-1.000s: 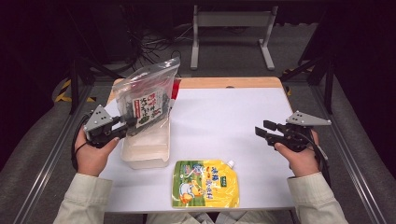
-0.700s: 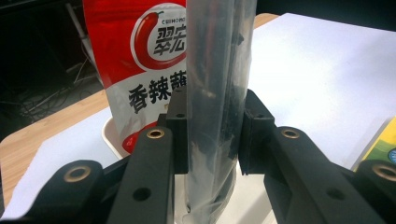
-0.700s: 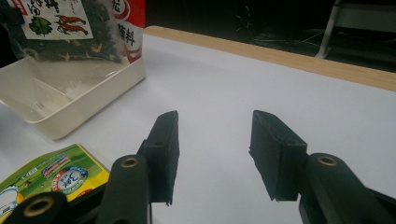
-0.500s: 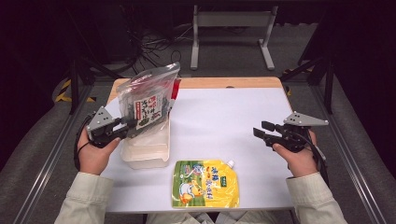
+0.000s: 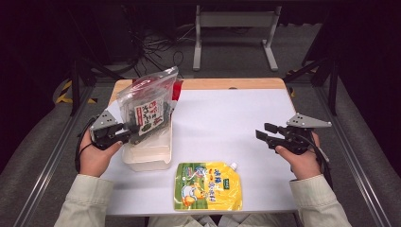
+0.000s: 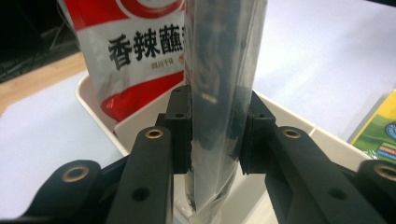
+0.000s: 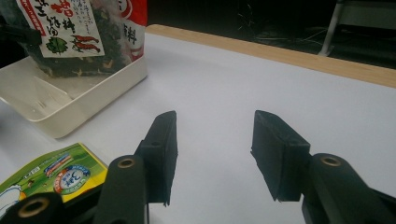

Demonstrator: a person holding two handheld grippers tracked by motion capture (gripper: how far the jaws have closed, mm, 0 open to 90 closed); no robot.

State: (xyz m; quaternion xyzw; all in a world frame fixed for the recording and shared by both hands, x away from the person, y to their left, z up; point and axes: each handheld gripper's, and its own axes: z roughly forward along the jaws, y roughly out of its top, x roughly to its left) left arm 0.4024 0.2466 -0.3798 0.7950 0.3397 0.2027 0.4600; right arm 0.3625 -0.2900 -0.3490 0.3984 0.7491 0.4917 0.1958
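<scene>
**Clear bag of dried goods held upright in the white tray**

Clear bag (image 5: 147, 106) stands upright with its lower end inside the white tray (image 5: 150, 150), at about nine o'clock on the white surface (image 5: 227, 123). Its contents are dark, with a white and red label facing the person. The left hand-held gripper (image 5: 126, 128) grips the bag from the nine o'clock side; in the left gripper view both black pads (image 6: 181, 128) press on the clear film (image 6: 219, 93) from either side (the film pinches in between them). Behind the bag, toward twelve o'clock in the same tray, stands a red and white packet (image 6: 135, 51) printed with Chinese characters.

The right hand-held gripper (image 5: 265, 133) sits at three o'clock, well apart from the tray, its jaws parted with nothing between them; the right gripper view shows bare surface in the gap between its fingers (image 7: 163, 144).

A yellow and green spouted pouch (image 5: 208, 187) lies flat at six o'clock, just beside the tray's near corner.
</scene>
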